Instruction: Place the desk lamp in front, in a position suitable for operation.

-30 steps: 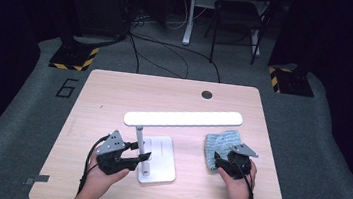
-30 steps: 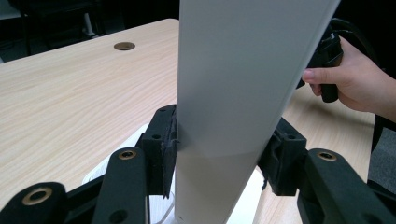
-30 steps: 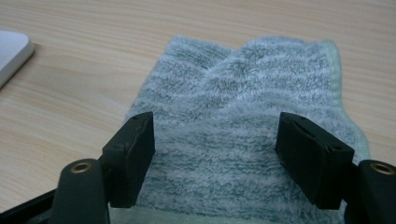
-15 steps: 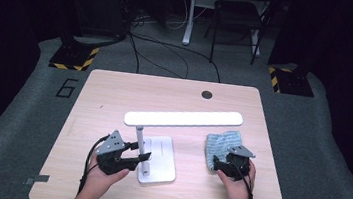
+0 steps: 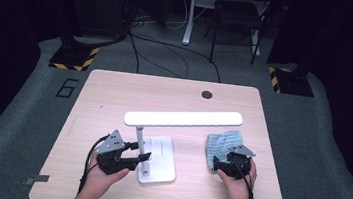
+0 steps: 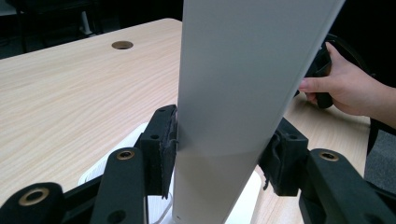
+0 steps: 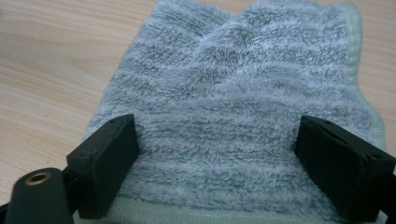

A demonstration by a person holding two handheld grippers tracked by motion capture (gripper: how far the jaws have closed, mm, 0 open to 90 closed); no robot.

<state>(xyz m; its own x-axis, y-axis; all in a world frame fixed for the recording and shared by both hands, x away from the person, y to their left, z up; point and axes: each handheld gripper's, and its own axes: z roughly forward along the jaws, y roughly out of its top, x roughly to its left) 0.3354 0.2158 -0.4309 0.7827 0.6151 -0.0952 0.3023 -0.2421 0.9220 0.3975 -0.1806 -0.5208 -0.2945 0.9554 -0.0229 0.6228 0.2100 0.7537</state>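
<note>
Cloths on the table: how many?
1. A grey-green cloth lies at the table's right side, just ahead of the right gripper, whose open jaws straddle its near edge. None seems hidden.

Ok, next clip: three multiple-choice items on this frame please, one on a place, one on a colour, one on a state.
1. In the high view, where does the towel lie relative to the lamp?
A. left of its base
B. right of its base
C. on top of its base
2. What colour is the lamp?
A. black
B. white
C. red
3. How do the jaws of the right tool stand?
A. open over the towel
B. shut on the lamp
C. shut on a cup

Answers: 1 B, the towel lies on bare table right of the base; 2 B, base, post and head are all white; 3 A, towel shows between the spread jaws.
</note>
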